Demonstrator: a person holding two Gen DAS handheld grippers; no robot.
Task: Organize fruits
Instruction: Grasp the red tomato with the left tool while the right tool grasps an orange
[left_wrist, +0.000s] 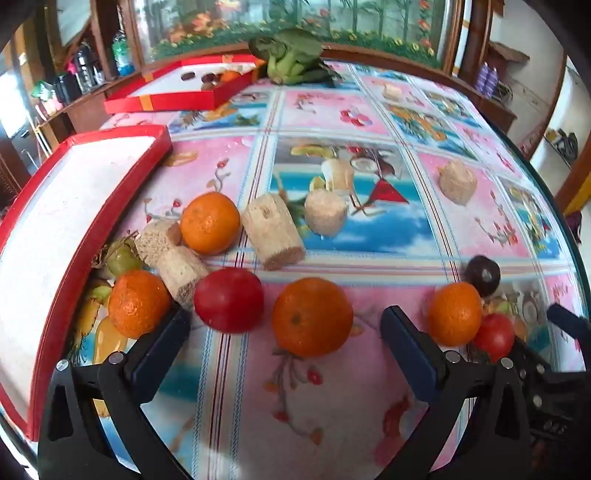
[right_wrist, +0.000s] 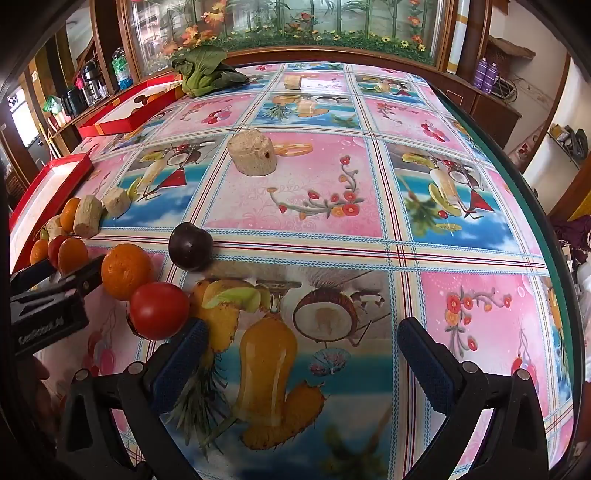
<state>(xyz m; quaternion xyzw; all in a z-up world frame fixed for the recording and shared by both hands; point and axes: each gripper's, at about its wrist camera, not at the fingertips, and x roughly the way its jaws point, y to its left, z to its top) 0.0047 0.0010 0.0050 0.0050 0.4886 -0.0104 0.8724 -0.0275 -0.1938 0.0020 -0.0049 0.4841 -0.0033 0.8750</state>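
Left claw (left_wrist: 284, 325) spread wide (nothing held), orange (left_wrist: 312, 316) between its jaws, tomato (left_wrist: 229, 299) beside

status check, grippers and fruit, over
Left gripper open over an orange. Right gripper open, empty. Nearest red box empty; nothing blocking.

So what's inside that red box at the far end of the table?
The far red box holds two dark fruits and an orange; its near wall hides anything lower.
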